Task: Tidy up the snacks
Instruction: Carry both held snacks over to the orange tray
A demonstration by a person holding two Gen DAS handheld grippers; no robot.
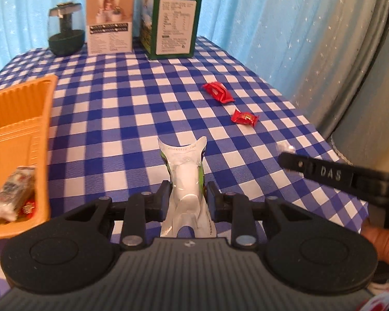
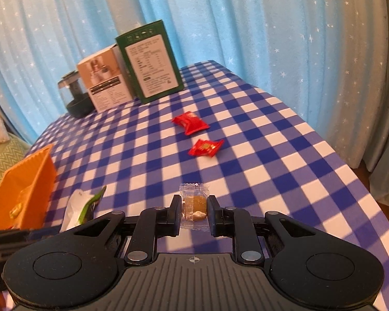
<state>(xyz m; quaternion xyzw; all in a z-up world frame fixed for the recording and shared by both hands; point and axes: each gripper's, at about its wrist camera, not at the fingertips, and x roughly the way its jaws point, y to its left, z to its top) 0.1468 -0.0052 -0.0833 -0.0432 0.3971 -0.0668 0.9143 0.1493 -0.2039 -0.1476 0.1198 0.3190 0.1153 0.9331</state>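
Between the left gripper (image 1: 185, 195), clamped, a white-and-green packet (image 1: 185, 181); right gripper (image 2: 194, 213) pinches a clear-wrapped brown sweet (image 2: 194, 203).

Checked tablecloth (image 1: 132, 119) looks matt cloth; orange tray (image 1: 42, 140) ridged plastic; red wrappers (image 2: 192, 123) glossy foil.

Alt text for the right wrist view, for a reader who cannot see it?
The right hand-held gripper is shut on a clear-wrapped snack above a blue checked tablecloth. Two red candies lie ahead, and an orange tray sits at the left edge.
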